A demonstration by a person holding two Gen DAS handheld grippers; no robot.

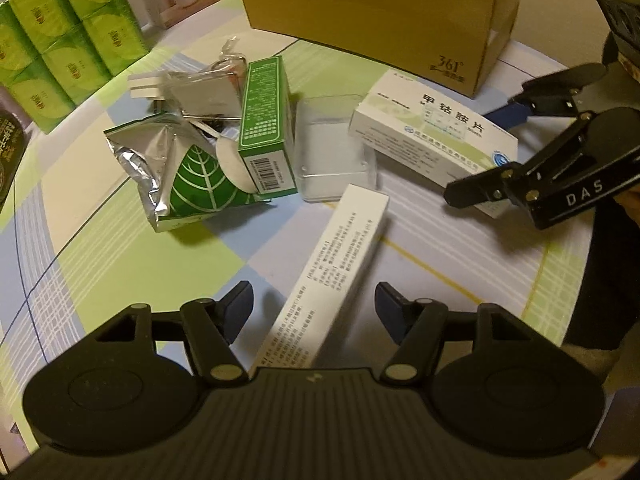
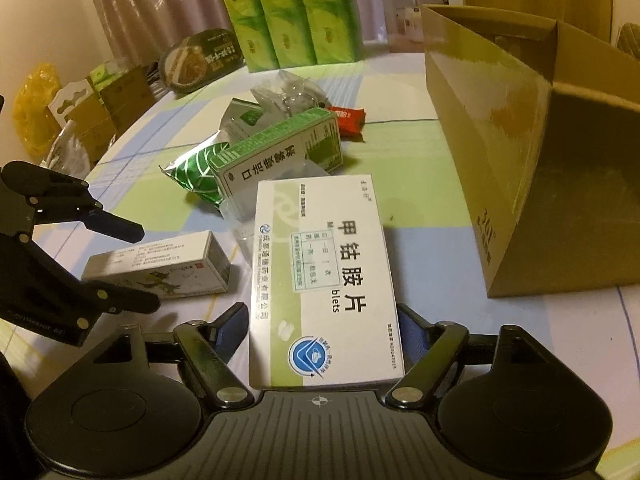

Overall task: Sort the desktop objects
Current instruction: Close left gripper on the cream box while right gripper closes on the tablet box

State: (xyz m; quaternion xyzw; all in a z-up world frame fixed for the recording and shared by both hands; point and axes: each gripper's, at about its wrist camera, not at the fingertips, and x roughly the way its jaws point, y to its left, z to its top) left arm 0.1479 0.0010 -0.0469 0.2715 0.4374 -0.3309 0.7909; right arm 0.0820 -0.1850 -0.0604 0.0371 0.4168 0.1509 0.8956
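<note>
Left wrist view: my left gripper point(image 1: 316, 312) straddles the slim carton point(image 1: 332, 276) on the table, pads not clearly touching, while my right gripper point(image 2: 324, 334) pinches the tablet box point(image 2: 320, 280); next, I judge, into the cardboard box point(image 2: 520, 160).

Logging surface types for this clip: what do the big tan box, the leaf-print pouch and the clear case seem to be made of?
Tan box: likely cardboard with a slight sheen, folded flap edges. Leaf-print pouch: looks like metallised foil, crinkled and mirror-bright on its torn side. Clear case: probably hard transparent plastic, glossy, the cloth showing through.
</note>
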